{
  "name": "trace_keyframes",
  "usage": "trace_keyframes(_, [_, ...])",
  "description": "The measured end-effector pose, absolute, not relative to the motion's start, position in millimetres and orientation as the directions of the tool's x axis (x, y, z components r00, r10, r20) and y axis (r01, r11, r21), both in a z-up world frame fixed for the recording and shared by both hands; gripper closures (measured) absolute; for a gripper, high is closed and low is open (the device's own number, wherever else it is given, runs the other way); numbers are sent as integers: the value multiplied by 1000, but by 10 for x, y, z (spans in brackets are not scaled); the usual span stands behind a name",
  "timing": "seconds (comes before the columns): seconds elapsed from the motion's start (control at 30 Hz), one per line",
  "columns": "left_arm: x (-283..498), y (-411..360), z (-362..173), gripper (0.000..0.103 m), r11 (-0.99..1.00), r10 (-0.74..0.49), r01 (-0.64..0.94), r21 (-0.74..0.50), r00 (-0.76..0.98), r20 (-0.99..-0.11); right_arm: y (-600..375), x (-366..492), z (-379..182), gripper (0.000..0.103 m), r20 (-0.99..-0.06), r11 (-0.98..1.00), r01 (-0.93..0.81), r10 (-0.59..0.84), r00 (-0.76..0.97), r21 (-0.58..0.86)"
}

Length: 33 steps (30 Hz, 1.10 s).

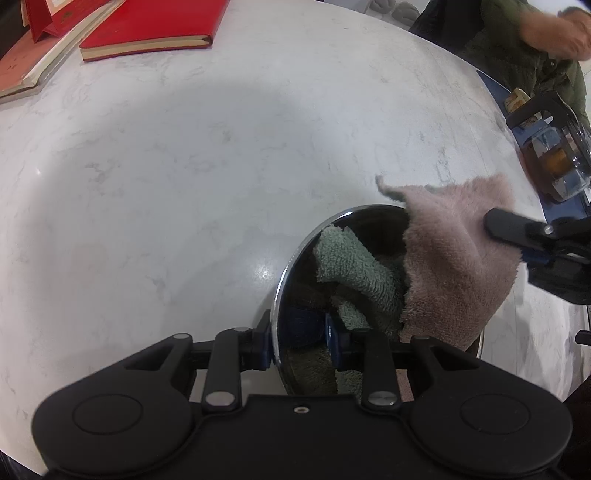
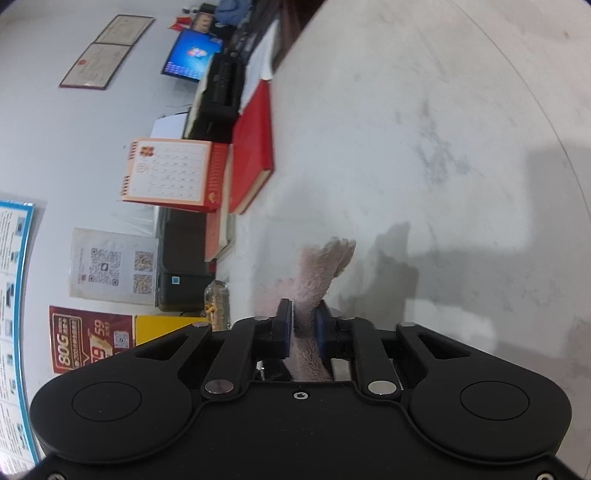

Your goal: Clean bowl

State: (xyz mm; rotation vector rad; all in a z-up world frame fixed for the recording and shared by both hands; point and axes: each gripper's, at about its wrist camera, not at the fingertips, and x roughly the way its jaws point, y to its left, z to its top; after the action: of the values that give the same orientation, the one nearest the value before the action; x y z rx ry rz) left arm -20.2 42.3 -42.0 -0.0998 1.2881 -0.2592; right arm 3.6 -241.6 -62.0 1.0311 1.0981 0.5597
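A shiny steel bowl is tipped up on the white marble table. My left gripper is shut on its near rim, one pad outside and one inside. A pink terry cloth drapes over the bowl's right edge, and my right gripper holds it from the right. In the right wrist view that gripper is shut on the pink cloth, which sticks up between the blue pads. A grey-green towel shape shows inside the bowl; whether it is cloth or reflection I cannot tell.
Red books lie at the table's far left, next to a desk calendar. A glass teapot stands on a blue tray at the right edge. A person in a green jacket sits beyond the table's far right.
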Motion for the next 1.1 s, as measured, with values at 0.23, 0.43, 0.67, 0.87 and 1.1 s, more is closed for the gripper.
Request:
trace_keyframes(0.23, [-200, 412, -420, 77, 967, -244, 139, -215, 256, -935, -2416, 47, -456, 95, -425, 445, 51, 808, 407, 894])
trace_keyframes(0.43, [-200, 402, -414, 73, 968, -237, 143, -206, 258, -936, -2466, 34, -316, 95, -400, 436, 15, 809, 431, 900])
trace_keyframes(0.67, [-193, 397, -406, 73, 968, -237, 143, -205, 257, -937, -2534, 52, -176, 95, -373, 426, -7, 801, 469, 905])
trace_keyframes(0.87, [-184, 378, -413, 72, 968, -235, 146, -203, 257, -937, -2625, 119, 129, 95, -325, 427, -81, 785, 527, 901])
trace_keyframes(1.1, [-173, 374, -414, 72, 968, -238, 147, -206, 256, -937, -2831, 248, 577, 95, -283, 472, -186, 752, 595, 862])
